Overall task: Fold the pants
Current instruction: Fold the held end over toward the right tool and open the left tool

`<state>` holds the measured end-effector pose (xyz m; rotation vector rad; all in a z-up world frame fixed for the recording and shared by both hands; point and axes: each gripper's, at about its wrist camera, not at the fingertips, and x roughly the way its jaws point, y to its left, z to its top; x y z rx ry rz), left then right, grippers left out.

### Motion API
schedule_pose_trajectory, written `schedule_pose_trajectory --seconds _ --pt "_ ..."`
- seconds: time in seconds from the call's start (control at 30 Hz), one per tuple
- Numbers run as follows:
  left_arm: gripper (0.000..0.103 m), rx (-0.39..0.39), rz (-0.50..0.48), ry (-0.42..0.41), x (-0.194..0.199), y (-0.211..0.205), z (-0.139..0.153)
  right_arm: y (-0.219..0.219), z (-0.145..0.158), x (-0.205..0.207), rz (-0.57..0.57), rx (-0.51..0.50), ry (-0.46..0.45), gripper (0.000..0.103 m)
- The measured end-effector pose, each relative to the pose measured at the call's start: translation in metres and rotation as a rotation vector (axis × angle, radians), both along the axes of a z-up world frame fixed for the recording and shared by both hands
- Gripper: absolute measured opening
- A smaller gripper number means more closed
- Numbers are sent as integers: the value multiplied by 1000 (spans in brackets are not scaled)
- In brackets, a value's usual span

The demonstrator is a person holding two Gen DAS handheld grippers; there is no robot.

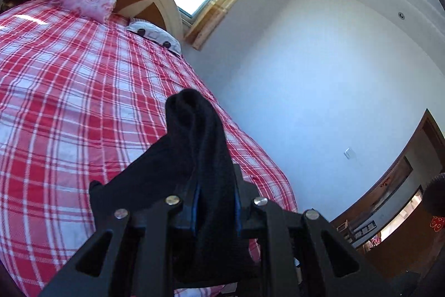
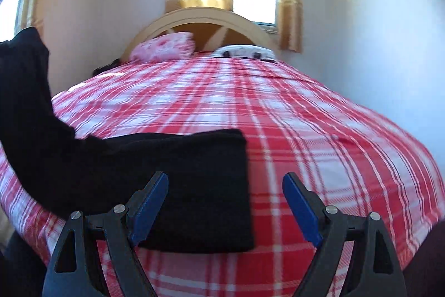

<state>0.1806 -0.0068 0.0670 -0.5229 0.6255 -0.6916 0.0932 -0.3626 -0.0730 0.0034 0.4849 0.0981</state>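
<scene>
On the bed the pants lie half folded, one end lifted in the clenched left tongs, right tongs gaping empty, so a slack pinch could spill the fold.

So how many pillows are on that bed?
2. A pink pillow lies at the head of the bed, left of the middle; a white pillow with dark buttons lies to its right. A dark thing at the far left edge may hide more.
</scene>
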Motion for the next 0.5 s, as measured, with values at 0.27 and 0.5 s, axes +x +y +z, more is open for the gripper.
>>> schedule_pose_trajectory --seconds 0.27,0.5 --pt "19 76 -117 63 32 -98 -26 -61 -8 5 -173 230 34 85" --pt "19 163 -174 102 46 -159 -52 -75 -10 3 -208 297 21 85"
